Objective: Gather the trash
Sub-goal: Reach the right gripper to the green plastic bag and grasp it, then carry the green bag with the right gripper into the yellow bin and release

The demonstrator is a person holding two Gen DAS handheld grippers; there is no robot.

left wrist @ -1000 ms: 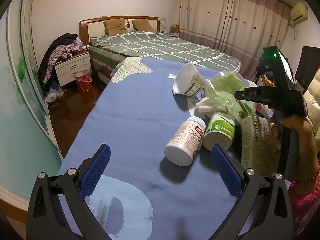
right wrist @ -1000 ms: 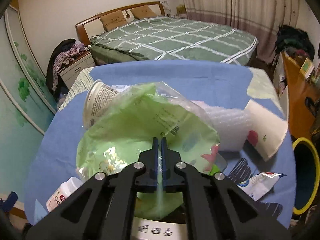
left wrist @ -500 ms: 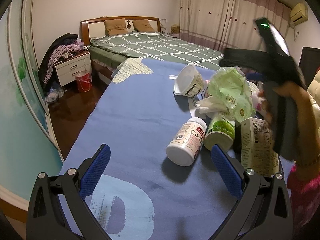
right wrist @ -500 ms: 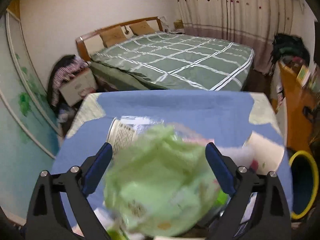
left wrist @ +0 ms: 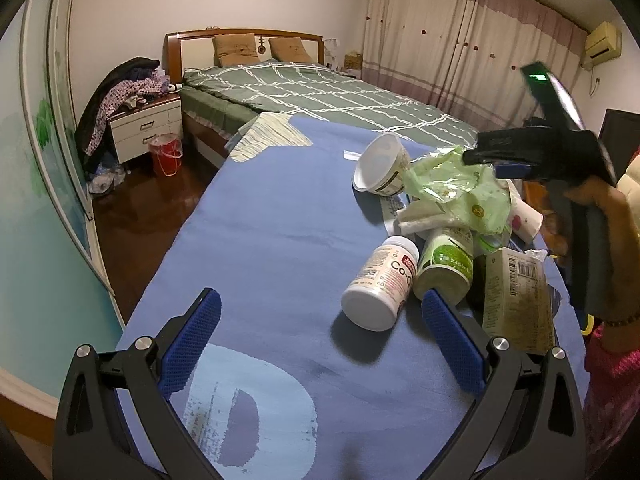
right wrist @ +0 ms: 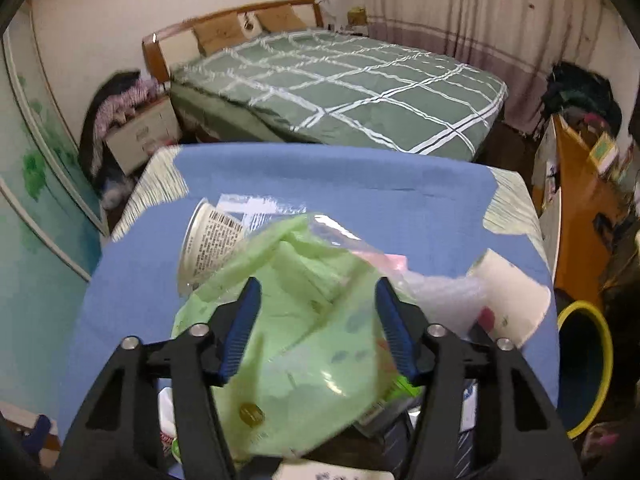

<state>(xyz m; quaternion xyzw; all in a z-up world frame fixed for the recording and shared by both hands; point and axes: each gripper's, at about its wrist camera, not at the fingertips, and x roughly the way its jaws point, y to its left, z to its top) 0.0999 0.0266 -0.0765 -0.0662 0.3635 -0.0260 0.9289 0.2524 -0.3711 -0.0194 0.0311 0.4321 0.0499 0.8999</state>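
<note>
Right hand-held gripper (right wrist: 318, 330), clamped on the green bag (right wrist: 304, 344) a second ago, is closing again, pads apart around it. Left hand-held gripper (left wrist: 320, 344) open, empty; white cup (left wrist: 380, 168) beyond it lies empty.

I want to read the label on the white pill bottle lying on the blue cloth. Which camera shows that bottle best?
The left wrist view: the white pill bottle lies in full sight on its side, base toward the camera, label partly readable. In the right wrist view, only a sliver may show at the bottom edge, behind the green bag.

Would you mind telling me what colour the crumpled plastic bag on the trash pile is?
Light green, partly clear plastic bag; the right wrist view shows it best.
</note>
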